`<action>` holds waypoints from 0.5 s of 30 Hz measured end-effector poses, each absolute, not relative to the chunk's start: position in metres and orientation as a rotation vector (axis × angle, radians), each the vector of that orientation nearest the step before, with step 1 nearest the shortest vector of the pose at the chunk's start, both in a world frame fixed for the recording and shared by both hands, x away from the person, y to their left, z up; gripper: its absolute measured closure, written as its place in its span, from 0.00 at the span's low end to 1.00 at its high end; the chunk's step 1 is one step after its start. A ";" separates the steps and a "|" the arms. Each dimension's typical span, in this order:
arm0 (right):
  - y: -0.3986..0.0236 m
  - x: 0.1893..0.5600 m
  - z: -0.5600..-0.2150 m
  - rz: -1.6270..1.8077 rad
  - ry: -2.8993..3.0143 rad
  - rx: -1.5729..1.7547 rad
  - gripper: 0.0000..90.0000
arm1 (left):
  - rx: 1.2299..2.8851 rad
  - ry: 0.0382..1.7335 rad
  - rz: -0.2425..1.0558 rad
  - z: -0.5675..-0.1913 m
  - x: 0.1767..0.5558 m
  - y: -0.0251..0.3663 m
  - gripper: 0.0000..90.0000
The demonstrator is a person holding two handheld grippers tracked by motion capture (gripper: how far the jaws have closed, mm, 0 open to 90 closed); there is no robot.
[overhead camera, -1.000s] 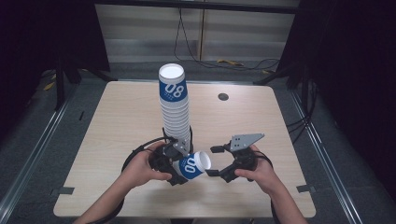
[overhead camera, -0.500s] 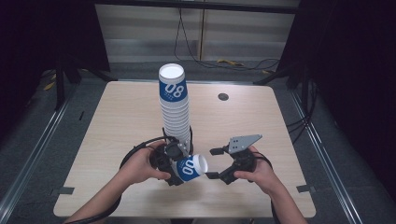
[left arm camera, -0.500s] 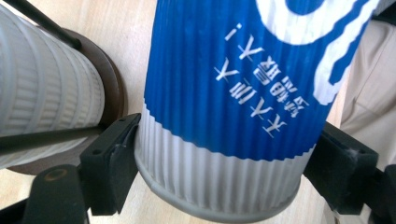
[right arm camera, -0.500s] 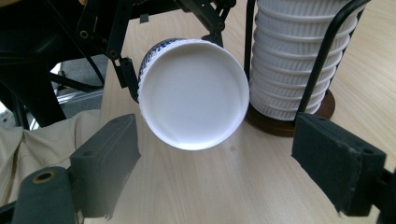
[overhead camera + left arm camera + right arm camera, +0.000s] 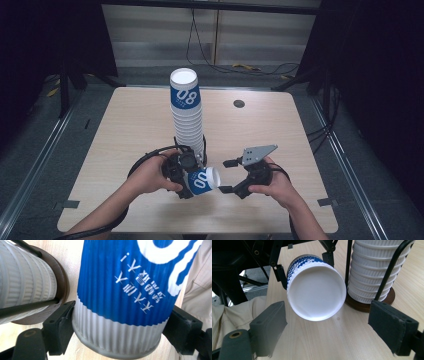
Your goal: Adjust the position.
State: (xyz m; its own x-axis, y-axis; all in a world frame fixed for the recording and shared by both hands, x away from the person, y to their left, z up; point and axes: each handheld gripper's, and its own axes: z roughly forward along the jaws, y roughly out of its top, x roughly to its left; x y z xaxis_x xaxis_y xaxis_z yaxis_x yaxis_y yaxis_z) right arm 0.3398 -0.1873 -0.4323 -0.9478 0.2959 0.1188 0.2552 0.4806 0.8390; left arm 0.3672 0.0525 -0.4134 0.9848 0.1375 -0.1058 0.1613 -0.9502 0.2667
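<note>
At about six o'clock on the table [image 5: 125,130], the left gripper [image 5: 192,181] pinches a blue and white paper cup [image 5: 204,180] across its ribbed wall, and in the left gripper view both black jaws press on the white band of the cup [image 5: 125,302] at nine and three o'clock. The cup lies on its side, held above the wood, with its white flat end turned toward three o'clock in the high view, straight at the right gripper [image 5: 226,176]. That gripper stands just beside the cup at its three o'clock side, jaws spread wide, one at about one o'clock of the cup's end and one at about five, neither touching it. In the right gripper view the round white end of the cup [image 5: 315,293] hangs between the jaws but farther out from the camera (the pads at eight and four o'clock of the picture are bare). Directly behind the held cup, at twelve o'clock from it, rises a tall stack of cups [image 5: 187,120], topped by one with a blue band, standing in a holder of thin black rods on a dark round base [image 5: 384,302]. A small dark disc [image 5: 239,103] lies on the table well apart, toward one o'clock
</note>
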 end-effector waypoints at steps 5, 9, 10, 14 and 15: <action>-0.186 0.340 -0.433 1.491 2.672 0.493 0.16 | 2.865 0.209 -0.123 -0.414 0.368 0.051 0.21; -0.185 0.340 -0.433 1.487 2.675 0.491 0.16 | 2.884 0.196 -0.129 -0.412 0.368 0.050 0.21; -0.185 0.339 -0.433 1.483 2.678 0.492 0.16 | 2.885 0.196 -0.126 -0.413 0.368 0.050 0.21; -0.184 0.339 -0.434 1.476 2.681 0.493 0.16 | 2.905 0.180 -0.121 -0.412 0.368 0.049 0.21; -0.184 0.339 -0.434 1.480 2.680 0.493 0.16 | 2.911 0.186 -0.121 -0.413 0.368 0.049 0.21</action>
